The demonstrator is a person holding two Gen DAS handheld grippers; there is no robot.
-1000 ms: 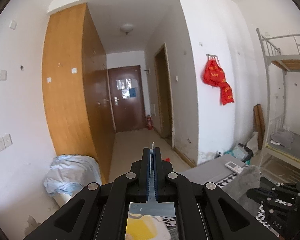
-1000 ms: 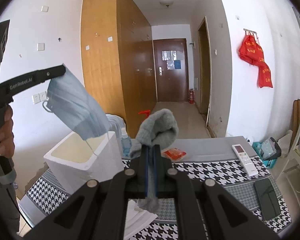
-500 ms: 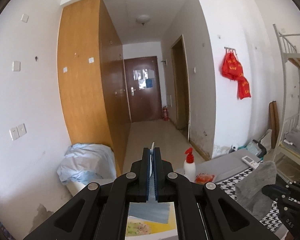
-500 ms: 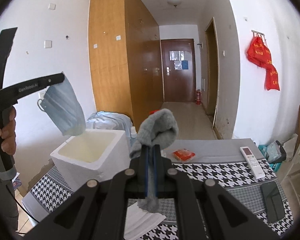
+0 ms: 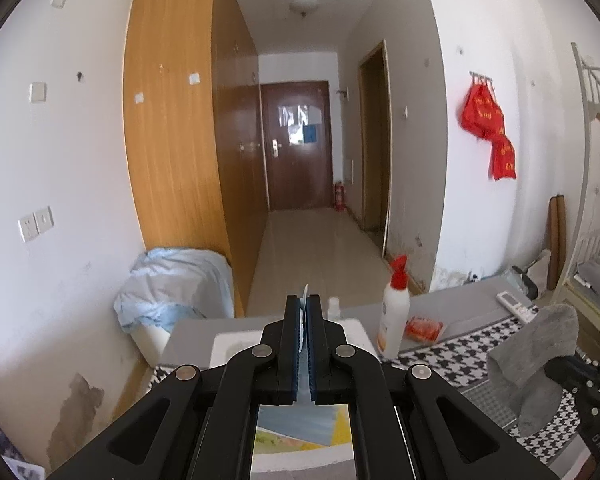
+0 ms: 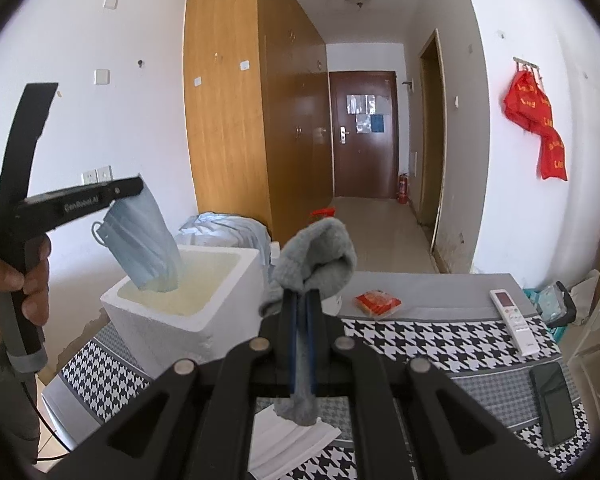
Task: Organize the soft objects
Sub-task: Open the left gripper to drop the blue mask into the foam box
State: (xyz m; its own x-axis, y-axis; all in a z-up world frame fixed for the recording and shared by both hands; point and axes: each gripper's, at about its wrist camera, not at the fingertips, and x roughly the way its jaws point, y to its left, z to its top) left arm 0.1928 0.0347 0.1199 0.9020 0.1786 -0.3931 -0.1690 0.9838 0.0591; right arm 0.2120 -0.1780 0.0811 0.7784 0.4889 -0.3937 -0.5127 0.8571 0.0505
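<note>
My left gripper (image 5: pixel 304 304) is shut on a blue face mask (image 6: pixel 140 244). In the right wrist view the left gripper (image 6: pixel 134 188) holds the mask over the white foam box (image 6: pixel 184 312), and the mask's lower end dips into the box's opening. My right gripper (image 6: pixel 300 300) is shut on a grey sock (image 6: pixel 320 256), held up above the table to the right of the box. The sock also shows in the left wrist view (image 5: pixel 536 356) at the right edge.
On the houndstooth tablecloth (image 6: pixel 420 344) lie a red packet (image 6: pixel 378 302), a white remote (image 6: pixel 514 318), a black phone (image 6: pixel 554 408) and a folded white cloth (image 6: pixel 292 440). A white bottle with a red cap (image 5: pixel 394 312) stands behind the box. A blue-covered bin (image 5: pixel 172 288) stands by the wall.
My left gripper has come down and to the right with the mask, whose lower end now hangs inside the foam box. The right gripper with the sock has moved only slightly.
</note>
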